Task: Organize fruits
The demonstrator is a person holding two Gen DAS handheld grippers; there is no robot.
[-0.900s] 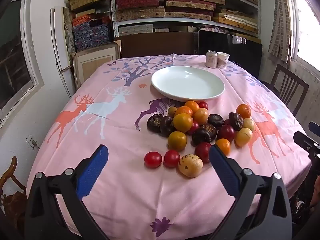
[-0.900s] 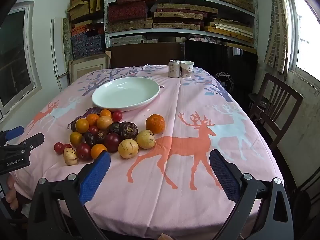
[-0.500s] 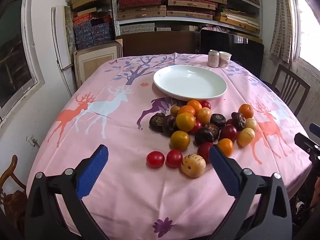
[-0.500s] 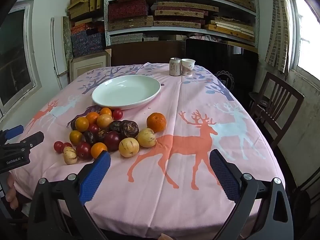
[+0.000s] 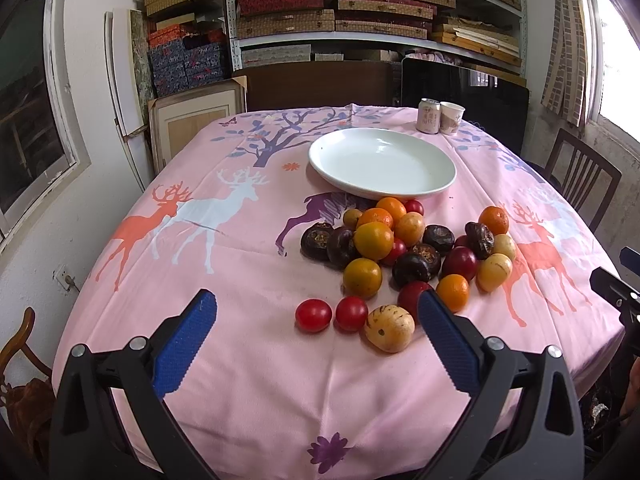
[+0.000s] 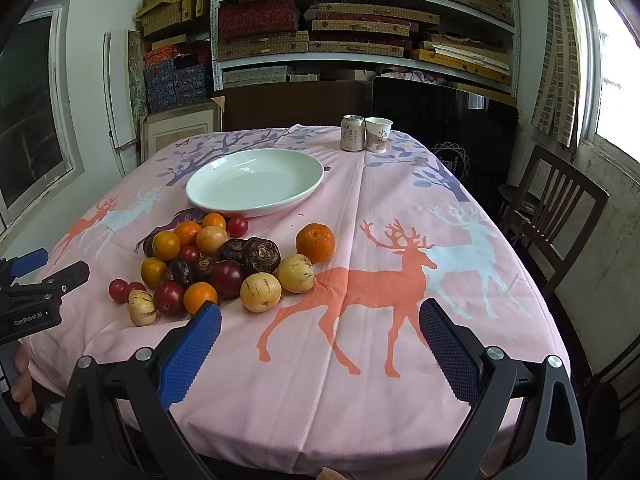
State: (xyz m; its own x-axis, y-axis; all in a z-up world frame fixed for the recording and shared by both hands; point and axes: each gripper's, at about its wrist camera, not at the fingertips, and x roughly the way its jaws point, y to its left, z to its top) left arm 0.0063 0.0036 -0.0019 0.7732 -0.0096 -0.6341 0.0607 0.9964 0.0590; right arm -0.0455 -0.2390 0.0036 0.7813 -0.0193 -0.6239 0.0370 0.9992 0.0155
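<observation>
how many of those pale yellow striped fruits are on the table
3. One striped fruit lies at the pile's near left edge, by the small red ones. Two more sit side by side at its near right: second striped fruit, third striped fruit. Others may be hidden in the pile.

Left hand-held gripper (image 5: pixel 316 312) wide apart; right hand-held gripper (image 6: pixel 320 320) likewise

Both views creep in on the fruit

The left gripper (image 5: pixel 316 312) is edging forward, so the fruit pile (image 5: pixel 404 252) and white plate (image 5: pixel 382 164) now sit a touch lower and nearer in its view than a moment ago. The right gripper (image 6: pixel 320 320) drifts the same way: its plate (image 6: pixel 256 178), can (image 6: pixel 352 133) and cup (image 6: pixel 378 134) slide down the frame slightly.
</observation>
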